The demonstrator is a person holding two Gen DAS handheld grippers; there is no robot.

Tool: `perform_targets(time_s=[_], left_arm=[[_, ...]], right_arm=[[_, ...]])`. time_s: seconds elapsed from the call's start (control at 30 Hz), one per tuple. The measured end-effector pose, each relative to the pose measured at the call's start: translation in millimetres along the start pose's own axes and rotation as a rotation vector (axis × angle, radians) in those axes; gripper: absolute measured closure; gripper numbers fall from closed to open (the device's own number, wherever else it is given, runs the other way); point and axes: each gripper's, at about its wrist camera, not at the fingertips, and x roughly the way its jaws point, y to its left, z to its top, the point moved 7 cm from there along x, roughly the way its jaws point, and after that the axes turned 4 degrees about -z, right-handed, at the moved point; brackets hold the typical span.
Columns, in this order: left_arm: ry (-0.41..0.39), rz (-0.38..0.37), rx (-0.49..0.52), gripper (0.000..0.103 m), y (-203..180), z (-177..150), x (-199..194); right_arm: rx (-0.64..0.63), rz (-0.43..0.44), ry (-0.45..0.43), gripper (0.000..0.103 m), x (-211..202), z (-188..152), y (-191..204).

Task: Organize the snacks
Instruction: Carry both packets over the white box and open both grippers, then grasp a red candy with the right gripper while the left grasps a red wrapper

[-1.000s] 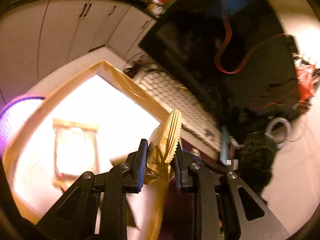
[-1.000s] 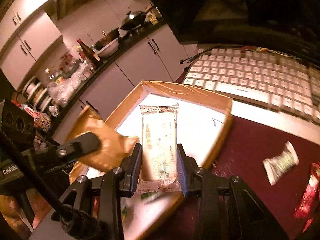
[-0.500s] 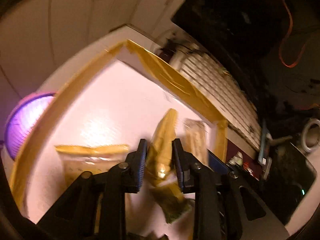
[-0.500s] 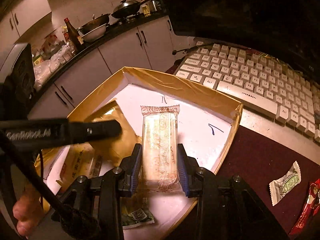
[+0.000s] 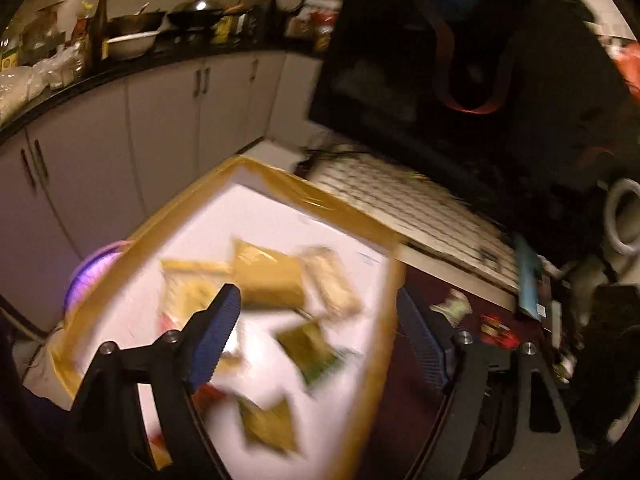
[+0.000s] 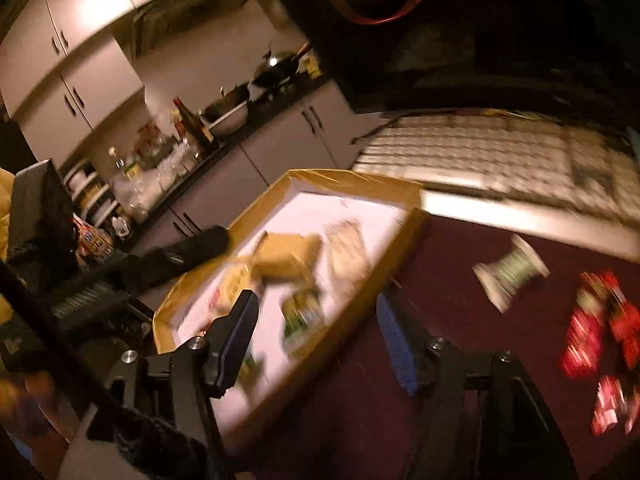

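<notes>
Snacks [image 5: 268, 276] lay in the tray [image 5: 384, 288] as both tools [image 5: 316, 336] [image 6: 316, 332], jaws just spread wide and empty, faced light, crinkly, slippery red packets [image 6: 596, 328] near the desk's [image 6: 460, 312] right edge, best pinched mid-body.

Dim warm room light, dark corners w/ fisheye bend at edges. Box floor [image 5: 280, 216] glares white. Heavy motion blur on packets [image 5: 268, 280] & keyboard [image 6: 480, 148] in both views.
</notes>
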Motion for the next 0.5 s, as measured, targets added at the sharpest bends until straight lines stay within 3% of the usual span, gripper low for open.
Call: perform_targets(time_s=[0.17, 0.37, 0.5], left_arm=[[0.023, -0.119, 0.047, 0.022, -57, -40, -3], [0.1, -0.12, 0.147, 0.022, -99, -66, 22], [0.136, -0.122, 0.166, 0.022, -114, -81, 34]], right_arm=[[0.122, -0.1, -0.015, 0.042, -48, -39, -76], [0.268, -0.287, -0.035, 0.043, -86, -51, -152], [0.347, -0.364, -0.044, 0.044, -95, -57, -182]])
